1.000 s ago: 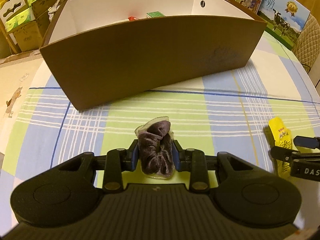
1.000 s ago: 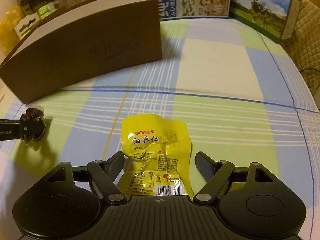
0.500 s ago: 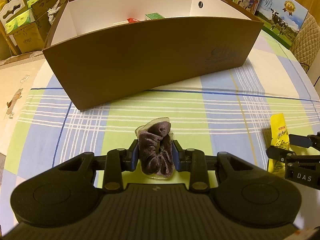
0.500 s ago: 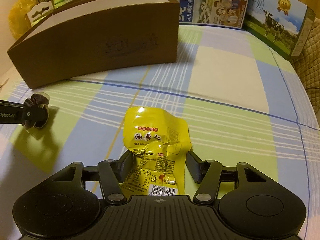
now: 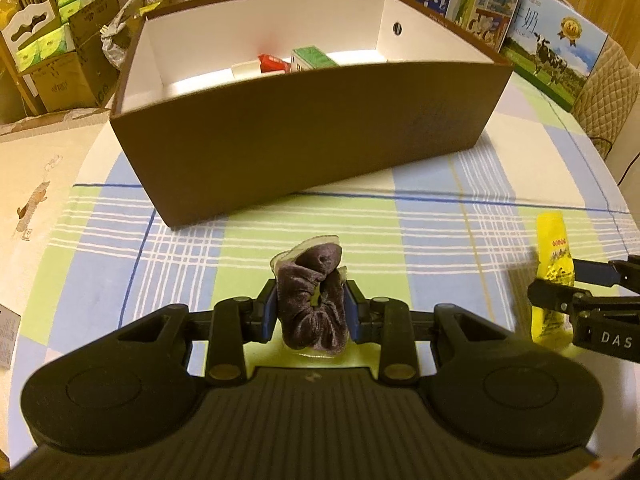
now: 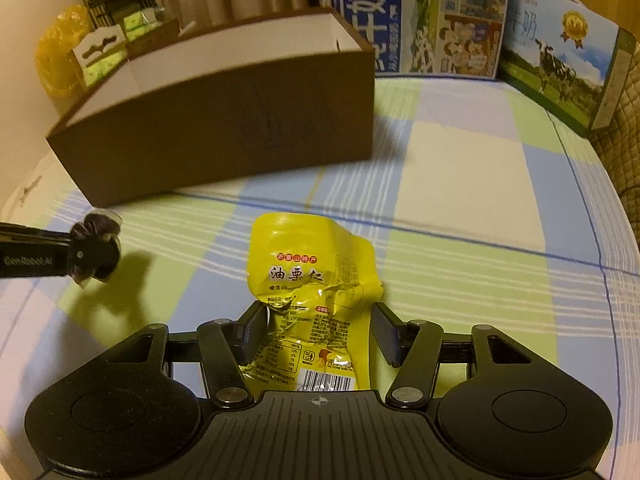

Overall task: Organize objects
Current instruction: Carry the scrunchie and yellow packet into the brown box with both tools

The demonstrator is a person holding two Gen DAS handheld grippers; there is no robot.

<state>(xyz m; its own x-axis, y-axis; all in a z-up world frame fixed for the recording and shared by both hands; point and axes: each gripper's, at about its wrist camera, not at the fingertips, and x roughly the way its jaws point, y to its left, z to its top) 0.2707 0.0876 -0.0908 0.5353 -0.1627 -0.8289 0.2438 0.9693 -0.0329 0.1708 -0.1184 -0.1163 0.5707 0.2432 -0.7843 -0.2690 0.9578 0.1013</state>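
1. Carrying step: left gripper (image 5: pixel 311 311) jaws clamped on purple scrunchie (image 5: pixel 314 312), held off tablecloth (image 5: pixel 440 240) mid-table, near brown box (image 5: pixel 304 136).
2. Right gripper (image 6: pixel 318 334) jaws closed partway, pinching yellow snack packet (image 6: pixel 312 280), nearer table's right edge.
3. Next, prob: clear box's front wall, release inside w/ cartons (image 5: pixel 312 58).

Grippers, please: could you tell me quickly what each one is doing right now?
Left gripper: shut on the purple scrunchie.
Right gripper: shut on the yellow snack packet.

table: checked cloth (image 5: pixel 440 220) | on it: brown box (image 5: pixel 304 136), milk cartons (image 6: pixel 420 20)
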